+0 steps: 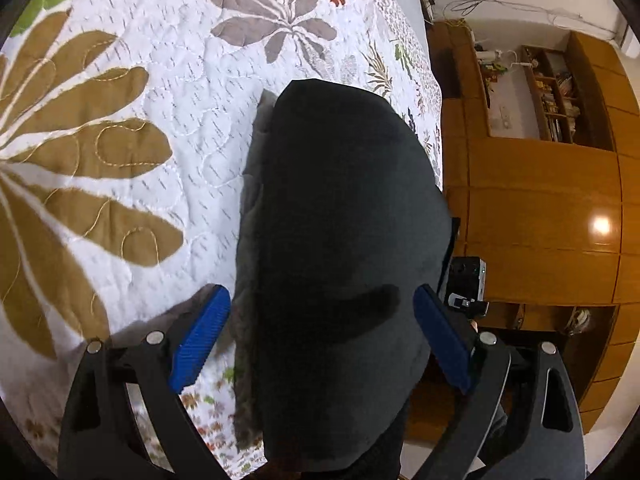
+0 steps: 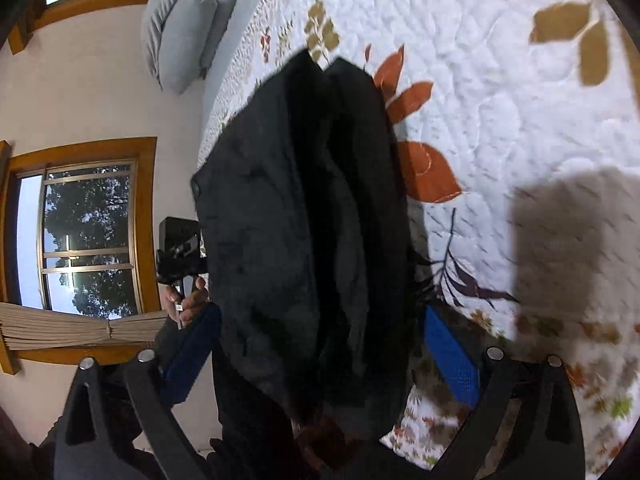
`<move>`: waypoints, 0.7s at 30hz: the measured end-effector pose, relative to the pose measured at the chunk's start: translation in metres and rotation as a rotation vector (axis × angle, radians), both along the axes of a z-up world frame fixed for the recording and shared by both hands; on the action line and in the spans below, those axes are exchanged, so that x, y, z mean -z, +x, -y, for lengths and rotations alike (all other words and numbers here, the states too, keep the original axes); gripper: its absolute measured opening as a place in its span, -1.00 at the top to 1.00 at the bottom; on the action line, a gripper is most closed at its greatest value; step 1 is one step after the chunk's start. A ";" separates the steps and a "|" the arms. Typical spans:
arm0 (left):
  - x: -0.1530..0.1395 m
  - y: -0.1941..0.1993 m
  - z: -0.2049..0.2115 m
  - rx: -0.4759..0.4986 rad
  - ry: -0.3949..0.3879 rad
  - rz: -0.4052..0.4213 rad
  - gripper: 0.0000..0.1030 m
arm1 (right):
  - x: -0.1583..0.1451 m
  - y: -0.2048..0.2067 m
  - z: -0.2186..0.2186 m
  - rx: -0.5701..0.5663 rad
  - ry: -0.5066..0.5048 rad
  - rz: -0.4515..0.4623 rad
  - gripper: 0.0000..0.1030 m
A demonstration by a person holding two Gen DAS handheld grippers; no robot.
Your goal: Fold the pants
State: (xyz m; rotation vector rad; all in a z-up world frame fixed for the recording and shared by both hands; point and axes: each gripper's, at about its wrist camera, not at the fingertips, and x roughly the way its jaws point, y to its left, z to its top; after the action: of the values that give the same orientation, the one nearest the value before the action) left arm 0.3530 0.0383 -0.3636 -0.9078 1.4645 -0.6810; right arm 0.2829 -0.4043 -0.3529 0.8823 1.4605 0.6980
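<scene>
- Left wrist view: the left tongs point(image 1: 322, 340) point forward over the bed, their 2 blue ribbed pads point(image 1: 200, 340) spread wide on either side of the dark folded fabric pants point(image 1: 340, 220).
- The pants lie near the right edge of the white leaf-patterned quilted bedspread point(image 1: 140, 120); open quilt lies left.
- Right wrist view: the right tongs point(image 2: 320, 356) stand wide astride the pants point(image 2: 304, 220), by the bed's left edge; bare bedspread point(image 2: 500, 100) lies right.

Bare quilt point(image 1: 192, 128) L of pants point(image 1: 340, 208), open passage. R side: bed edge, wood cabinets point(image 1: 536, 208) near. Pillows point(image 2: 180, 28) far end.
</scene>
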 end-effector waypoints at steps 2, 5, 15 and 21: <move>0.002 0.003 0.006 0.011 -0.023 0.010 -0.79 | 0.002 0.002 -0.006 -0.005 0.012 0.001 -0.94; 0.003 0.002 0.017 0.062 -0.057 0.007 -0.80 | 0.003 0.004 -0.014 -0.032 0.006 0.001 -0.94; 0.007 0.001 0.058 0.195 -0.037 0.019 -0.86 | 0.005 0.013 -0.032 -0.074 -0.017 -0.021 -0.94; 0.005 0.002 0.072 0.190 0.065 0.020 -0.66 | 0.005 0.013 -0.032 -0.065 -0.008 -0.024 -0.94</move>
State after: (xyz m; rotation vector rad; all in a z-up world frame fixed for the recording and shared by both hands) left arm 0.3546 -0.0340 -0.3681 -0.7155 1.5587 -0.7751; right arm 0.2962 -0.3723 -0.3579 0.8429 1.5184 0.7320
